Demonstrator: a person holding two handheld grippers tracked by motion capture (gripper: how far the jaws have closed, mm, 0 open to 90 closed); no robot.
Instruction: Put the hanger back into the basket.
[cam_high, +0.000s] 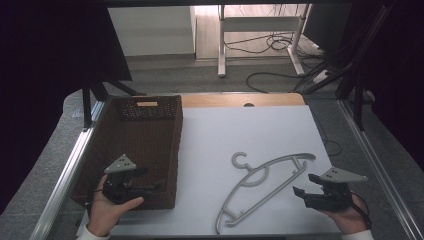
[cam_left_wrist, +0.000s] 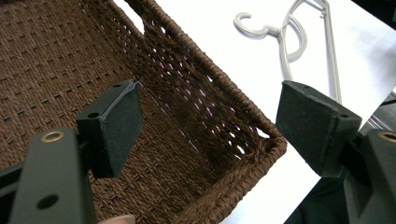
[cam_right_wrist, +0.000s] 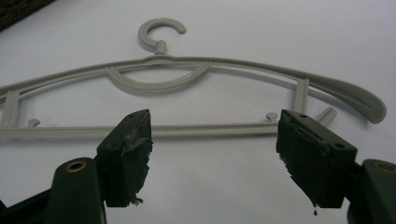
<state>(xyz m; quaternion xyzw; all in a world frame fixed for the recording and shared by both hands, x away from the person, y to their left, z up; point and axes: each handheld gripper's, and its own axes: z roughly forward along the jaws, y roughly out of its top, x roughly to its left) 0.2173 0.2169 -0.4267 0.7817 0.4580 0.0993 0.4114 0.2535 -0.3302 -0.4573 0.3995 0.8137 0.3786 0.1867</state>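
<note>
A: How do the jaws of the right gripper (cam_right_wrist: 212, 149) stand?

B: Spread wide with nothing between them but bare white worktop (cam_right_wrist: 224, 186). Just ahead of their tips lies a grey plastic hanger (cam_right_wrist: 187, 88), flat on the worktop, its lower bar running across from one jaw to the other and its hook pointing away from them.

A: Are they touching it?

B: In the right gripper view the tips overlap the bar, but I cannot tell whether they touch it. In the high view that gripper (cam_high: 306, 186) is held just beside the hanger's (cam_high: 265, 180) shoulder end.

A: And the left gripper (cam_left_wrist: 208, 126)?

B: Also released, jaws far apart. Between and beyond them is the inside of a brown woven basket (cam_left_wrist: 224, 93), its near corner close below. Past the basket's rim, out beyond the far jaw, the hanger (cam_left_wrist: 299, 42) shows on the white surface.

A: Where is that gripper from above?

B: The left gripper (cam_high: 159, 185) hangs over the basket's (cam_high: 170, 150) near end, in the person's left hand (cam_high: 110, 207).
</note>
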